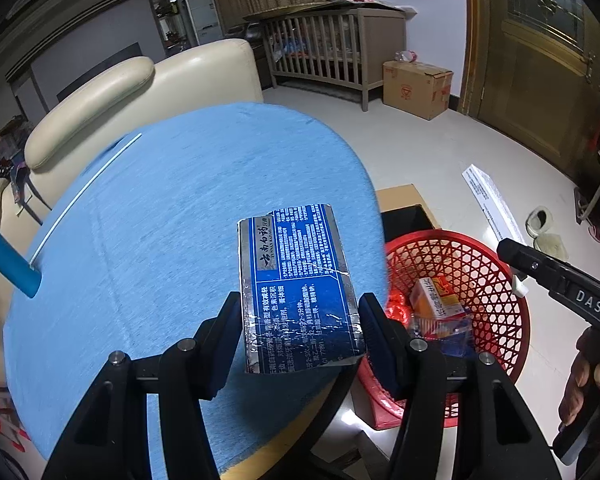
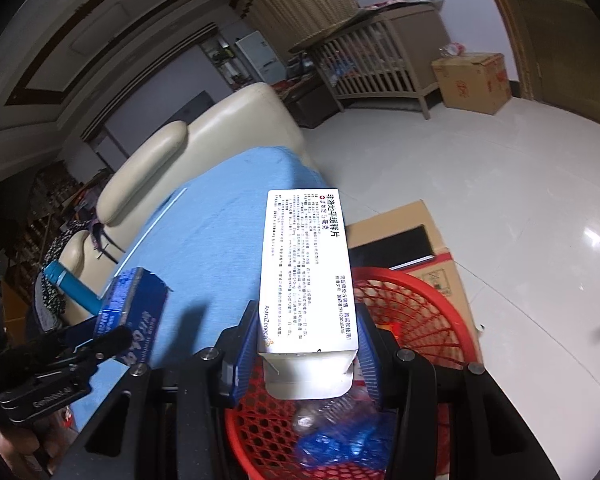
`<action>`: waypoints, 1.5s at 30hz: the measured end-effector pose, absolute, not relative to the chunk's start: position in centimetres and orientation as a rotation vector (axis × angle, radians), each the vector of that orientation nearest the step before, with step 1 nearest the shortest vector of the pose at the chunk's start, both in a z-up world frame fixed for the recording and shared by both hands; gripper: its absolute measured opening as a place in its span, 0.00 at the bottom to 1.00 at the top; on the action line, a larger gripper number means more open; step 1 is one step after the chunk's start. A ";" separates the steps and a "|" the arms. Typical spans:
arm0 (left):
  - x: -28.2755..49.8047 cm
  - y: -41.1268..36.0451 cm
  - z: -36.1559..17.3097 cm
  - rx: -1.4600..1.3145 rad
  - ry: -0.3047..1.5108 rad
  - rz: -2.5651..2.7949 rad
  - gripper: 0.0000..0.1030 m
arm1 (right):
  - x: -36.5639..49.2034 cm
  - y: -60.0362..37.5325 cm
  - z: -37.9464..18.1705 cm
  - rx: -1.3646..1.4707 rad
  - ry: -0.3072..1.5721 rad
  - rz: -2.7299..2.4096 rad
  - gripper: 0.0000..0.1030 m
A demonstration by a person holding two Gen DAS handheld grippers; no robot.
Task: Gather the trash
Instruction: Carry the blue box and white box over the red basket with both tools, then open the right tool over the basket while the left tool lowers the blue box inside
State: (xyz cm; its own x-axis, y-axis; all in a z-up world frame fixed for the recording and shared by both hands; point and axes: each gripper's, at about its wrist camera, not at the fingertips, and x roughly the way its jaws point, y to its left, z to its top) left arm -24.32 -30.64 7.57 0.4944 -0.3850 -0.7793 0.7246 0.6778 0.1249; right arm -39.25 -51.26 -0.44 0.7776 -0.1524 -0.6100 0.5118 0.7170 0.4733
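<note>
My left gripper is shut on a flattened blue and silver toothpaste box, held over the near right part of the blue-clothed round table. My right gripper is shut on a white medicine box above the red mesh basket, which stands on the floor by the table's edge. The basket holds an orange box and plastic wrappers. In the right wrist view the left gripper with the toothpaste box is at the lower left.
A blue lighter and a thin white stick lie on the table's left side. A flat cardboard box sits on the floor behind the basket. A cream sofa stands beyond the table; a crib and carton stand by the far wall.
</note>
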 end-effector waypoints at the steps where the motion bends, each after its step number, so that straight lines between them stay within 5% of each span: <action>1: -24.5 -30.9 7.6 0.480 0.799 -0.708 0.59 | -39.5 -51.5 -0.7 0.682 0.577 -0.401 0.47; 45: -27.4 -35.0 7.0 0.570 0.832 -0.803 0.59 | -41.2 -51.9 -5.7 0.709 0.711 -0.463 0.47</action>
State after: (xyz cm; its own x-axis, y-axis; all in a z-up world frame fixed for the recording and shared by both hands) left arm -27.44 -35.04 6.98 0.4190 -0.3917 -0.8192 0.8044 0.5787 0.1347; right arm -41.22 -51.89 -5.69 0.6753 -0.1469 -0.7228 0.6017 0.6764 0.4247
